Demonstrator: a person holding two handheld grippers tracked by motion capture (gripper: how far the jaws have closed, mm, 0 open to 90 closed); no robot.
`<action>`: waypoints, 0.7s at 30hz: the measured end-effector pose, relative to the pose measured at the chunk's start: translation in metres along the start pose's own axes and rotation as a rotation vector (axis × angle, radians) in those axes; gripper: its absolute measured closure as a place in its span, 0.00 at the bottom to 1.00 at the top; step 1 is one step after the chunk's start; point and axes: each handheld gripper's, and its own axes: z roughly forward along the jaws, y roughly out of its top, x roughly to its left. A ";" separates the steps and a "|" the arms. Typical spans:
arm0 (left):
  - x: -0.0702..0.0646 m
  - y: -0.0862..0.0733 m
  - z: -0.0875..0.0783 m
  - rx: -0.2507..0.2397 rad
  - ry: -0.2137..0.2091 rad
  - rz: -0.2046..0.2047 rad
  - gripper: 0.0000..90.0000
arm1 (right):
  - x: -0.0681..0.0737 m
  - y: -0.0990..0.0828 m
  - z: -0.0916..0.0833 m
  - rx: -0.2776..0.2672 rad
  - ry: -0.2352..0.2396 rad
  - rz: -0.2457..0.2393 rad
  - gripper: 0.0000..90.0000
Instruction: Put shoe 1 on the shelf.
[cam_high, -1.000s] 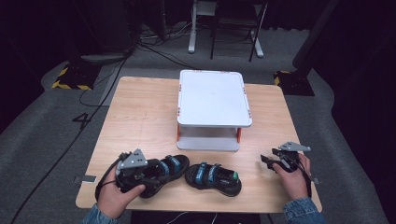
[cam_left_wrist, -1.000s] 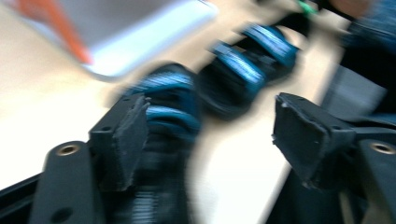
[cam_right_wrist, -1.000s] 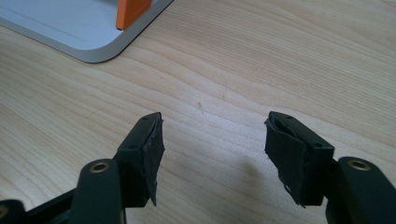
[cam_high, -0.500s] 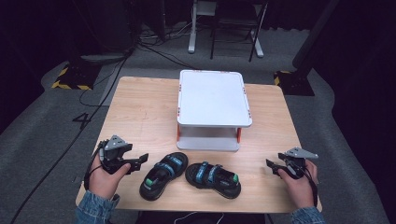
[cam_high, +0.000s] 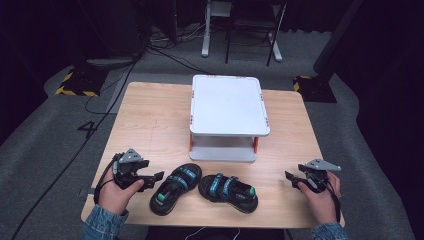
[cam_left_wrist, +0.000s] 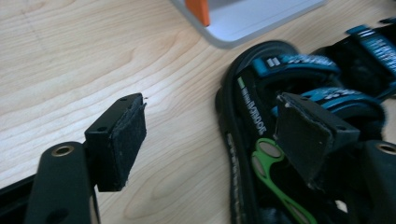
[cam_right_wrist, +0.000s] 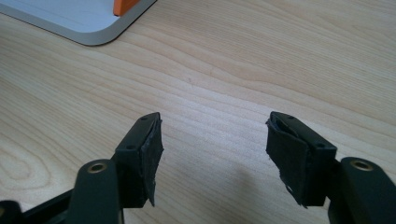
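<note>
Just in front of the white two-tier rack (cam_high: 227, 117), near the table's (cam_high: 150, 120) front edge, lie two black sandals (cam_high: 202, 189) with blue straps — soles down, side by side. The left gripper (cam_high: 155, 176) hovers beside the left one, jaws apart and lately narrowing slightly, nothing between them. Likely next: closing on that sandal's edge. The right gripper (cam_high: 291, 177) waits, jaws apart, empty — well right of the rack.

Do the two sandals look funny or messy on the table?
A bit messy. The left sandal lies slanted, its toe tipped toward the white shelf stand, while the right sandal points sideways across the table. They are not lined up as a pair. Nothing looks broken or spilled.
</note>
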 end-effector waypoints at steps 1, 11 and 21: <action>-0.004 0.001 -0.001 -0.007 -0.024 -0.002 0.33 | 0.000 0.000 0.001 0.005 -0.002 -0.003 0.42; -0.023 0.001 0.014 0.067 -0.101 0.059 0.39 | 0.002 0.000 0.001 0.005 0.002 -0.006 0.42; -0.029 -0.001 0.019 0.119 -0.065 0.128 0.76 | 0.002 0.000 0.002 0.004 0.006 -0.007 0.42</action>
